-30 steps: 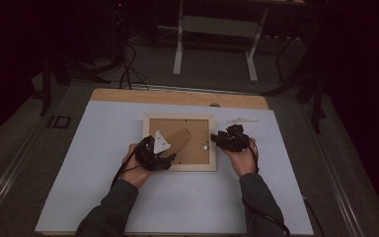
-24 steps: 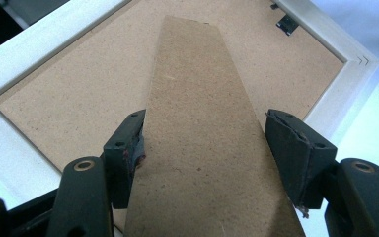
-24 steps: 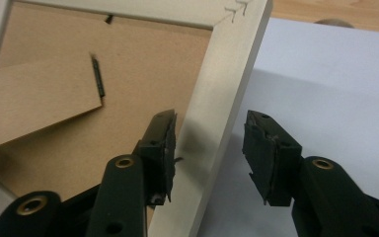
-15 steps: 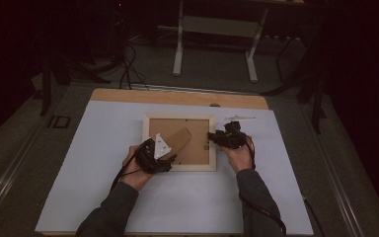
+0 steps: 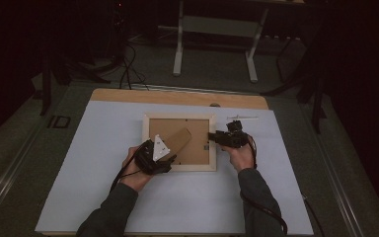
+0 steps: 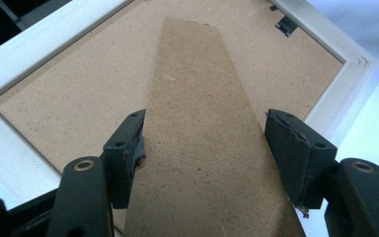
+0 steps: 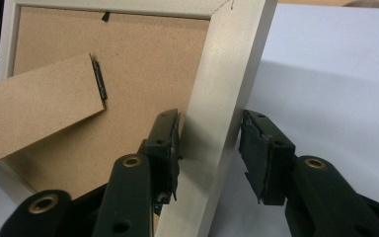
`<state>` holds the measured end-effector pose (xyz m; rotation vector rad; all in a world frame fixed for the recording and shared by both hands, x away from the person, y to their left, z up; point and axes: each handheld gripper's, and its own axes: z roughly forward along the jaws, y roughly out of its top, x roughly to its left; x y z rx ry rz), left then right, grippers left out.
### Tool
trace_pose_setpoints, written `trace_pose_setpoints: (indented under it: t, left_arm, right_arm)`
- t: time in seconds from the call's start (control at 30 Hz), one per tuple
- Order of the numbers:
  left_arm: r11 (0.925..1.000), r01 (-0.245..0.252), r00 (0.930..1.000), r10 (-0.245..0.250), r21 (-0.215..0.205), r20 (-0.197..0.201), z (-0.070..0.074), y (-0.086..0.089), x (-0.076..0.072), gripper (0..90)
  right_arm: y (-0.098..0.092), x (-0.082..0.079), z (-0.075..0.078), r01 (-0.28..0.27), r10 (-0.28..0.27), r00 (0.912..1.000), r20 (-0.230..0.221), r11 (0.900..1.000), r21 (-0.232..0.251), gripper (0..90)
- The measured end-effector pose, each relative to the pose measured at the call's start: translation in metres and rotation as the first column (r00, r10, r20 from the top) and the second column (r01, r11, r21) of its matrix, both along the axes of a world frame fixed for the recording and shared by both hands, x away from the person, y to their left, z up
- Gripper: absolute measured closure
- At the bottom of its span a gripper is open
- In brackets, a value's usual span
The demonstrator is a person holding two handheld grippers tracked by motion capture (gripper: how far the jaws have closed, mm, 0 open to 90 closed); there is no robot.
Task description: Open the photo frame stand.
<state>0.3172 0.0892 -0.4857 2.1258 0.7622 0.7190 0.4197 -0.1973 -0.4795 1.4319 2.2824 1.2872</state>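
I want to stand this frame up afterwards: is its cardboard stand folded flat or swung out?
Swung out: the stand lifts off the frame backing from its hinge, between the left claw jaws.

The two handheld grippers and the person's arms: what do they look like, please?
Both grippers are black. The left gripper carries a pale grey three-cornered plate on top, and its black jaw pads look worn at the edges. The right gripper has brass-coloured rings in its finger holes. A black cable trails along the right forearm. Both sleeves are dark grey-green.
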Motion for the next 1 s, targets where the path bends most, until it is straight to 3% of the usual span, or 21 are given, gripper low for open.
trace_pose_setpoints:
  t: [0.2, 0.33, 0.43, 0.63, 0.73, 1.0]
  left_arm:
    - [1.0000, 0.001, 1.0000, -0.001, 0.000, 0.006, 0.000, 0.000, -0.001, 37.9]
    - [0.9993, -0.005, 0.9996, 0.004, 0.036, 0.028, -0.001, -0.003, -0.003, 38.0]
    - [0.9997, -0.002, 0.9996, 0.002, 0.025, 0.028, -0.001, -0.002, -0.003, 38.0]
    - [0.9996, 0.010, 0.9989, -0.011, 0.026, 0.045, 0.000, -0.002, -0.004, 38.0]
    - [0.9994, 0.016, 0.9983, -0.018, 0.032, 0.055, 0.001, -0.002, -0.006, 38.0]
    - [0.9995, 0.026, 0.9985, -0.027, 0.018, 0.048, 0.000, 0.000, -0.004, 38.0]
  right_arm:
    - [0.001, -0.001, 0.000, 0.004, -0.004, 0.9999, 0.010, 1.000, -0.005, 60.2]
    - [0.001, 0.000, 0.001, -0.005, 0.005, 1.0000, 0.005, 1.000, -0.009, 60.0]
    - [0.001, 0.001, 0.001, -0.015, 0.015, 0.9999, 0.004, 1.000, -0.008, 59.3]
    - [-0.004, 0.005, 0.002, -0.032, 0.033, 0.9994, -0.010, 0.999, 0.014, 56.6]
    - [-0.005, 0.009, 0.002, -0.057, 0.058, 0.9975, -0.039, 0.997, 0.044, 53.0]
    - [-0.011, 0.007, 0.003, -0.060, 0.063, 0.9972, -0.040, 0.996, 0.067, 58.5]
